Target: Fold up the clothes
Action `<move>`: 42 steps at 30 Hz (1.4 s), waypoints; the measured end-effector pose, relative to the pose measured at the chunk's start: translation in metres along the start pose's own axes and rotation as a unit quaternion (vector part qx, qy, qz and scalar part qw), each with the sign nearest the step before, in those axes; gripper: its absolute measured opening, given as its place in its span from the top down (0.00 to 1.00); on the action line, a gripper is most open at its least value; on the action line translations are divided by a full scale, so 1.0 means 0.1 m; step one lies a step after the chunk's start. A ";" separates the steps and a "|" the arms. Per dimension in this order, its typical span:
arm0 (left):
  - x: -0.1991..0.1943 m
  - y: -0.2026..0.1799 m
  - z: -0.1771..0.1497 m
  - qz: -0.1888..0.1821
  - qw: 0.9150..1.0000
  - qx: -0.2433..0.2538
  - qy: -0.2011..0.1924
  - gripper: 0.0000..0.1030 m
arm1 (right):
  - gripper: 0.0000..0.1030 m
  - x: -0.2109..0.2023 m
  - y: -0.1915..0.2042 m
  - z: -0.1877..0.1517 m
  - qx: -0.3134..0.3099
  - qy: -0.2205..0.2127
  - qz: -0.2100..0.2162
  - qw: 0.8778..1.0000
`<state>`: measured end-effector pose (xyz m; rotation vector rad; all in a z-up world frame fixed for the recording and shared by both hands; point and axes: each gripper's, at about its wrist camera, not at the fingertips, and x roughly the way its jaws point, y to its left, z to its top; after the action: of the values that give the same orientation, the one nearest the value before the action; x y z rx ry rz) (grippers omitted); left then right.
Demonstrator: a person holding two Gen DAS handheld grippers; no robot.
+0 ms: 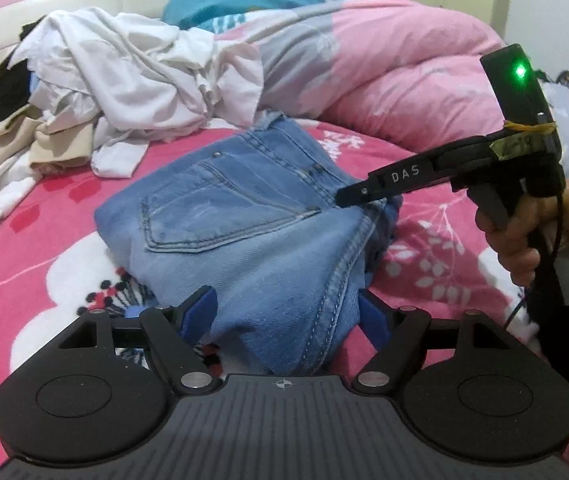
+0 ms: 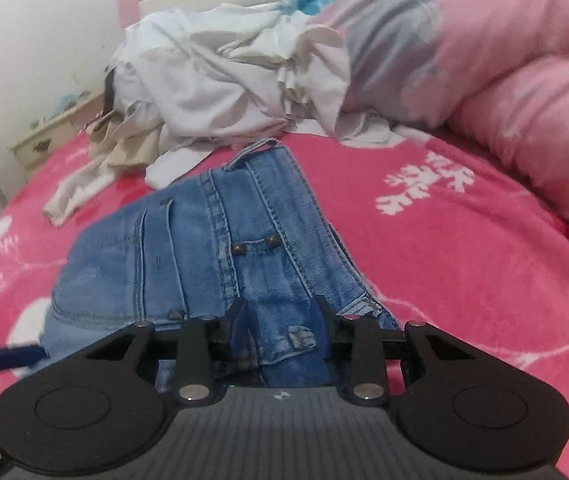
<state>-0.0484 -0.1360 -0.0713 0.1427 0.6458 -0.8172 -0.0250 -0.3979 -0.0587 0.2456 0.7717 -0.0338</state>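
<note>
The folded jeans (image 1: 252,216) lie mid-frame on the pink bedspread (image 1: 44,216), and a final tidying or lifting step is judged to be in hand. The left gripper (image 1: 288,312) is spread around the near denim edge; the right gripper (image 2: 282,320) is part-closed around a thick fold, its grip uncertain. Next, both ends would need to be pinched evenly, clear of the unfolded clothes pile (image 1: 124,80) at upper left.

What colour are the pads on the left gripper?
Blue pads on black arms, straddling the jeans; clearest in the left wrist view.

Folded blue jeans (image 1: 244,232), back pocket up, lie btwn left claw (image 1: 288,316) pads; waistband end btwn right claw (image 2: 280,324) pads.
</note>
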 end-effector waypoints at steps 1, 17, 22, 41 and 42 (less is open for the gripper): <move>-0.05 0.00 0.02 -0.002 1.000 -0.004 -0.011 0.26 | 0.66 0.00 0.00 0.00 0.000 0.001 -0.001 1.000; 0.31 0.05 0.03 0.015 1.000 -0.023 -0.006 0.24 | 0.66 -0.06 0.01 -0.12 -0.006 -0.020 -0.007 1.000; 0.32 0.00 -0.02 0.025 1.000 -0.012 -0.001 0.22 | 0.66 -0.07 0.02 -0.13 -0.013 -0.025 -0.007 1.000; -0.15 0.02 -0.20 0.015 0.996 -0.083 -0.041 0.23 | 0.64 0.27 0.21 0.24 -0.104 0.028 0.006 0.994; -0.20 0.05 -0.25 0.014 0.994 -0.099 -0.041 0.23 | 0.64 0.25 0.23 0.29 -0.110 0.031 0.004 0.993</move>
<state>-0.0669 -0.1108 -0.0798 -0.0627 0.6418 -0.7239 0.0152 -0.3807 -0.0515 0.0401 0.8295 0.0671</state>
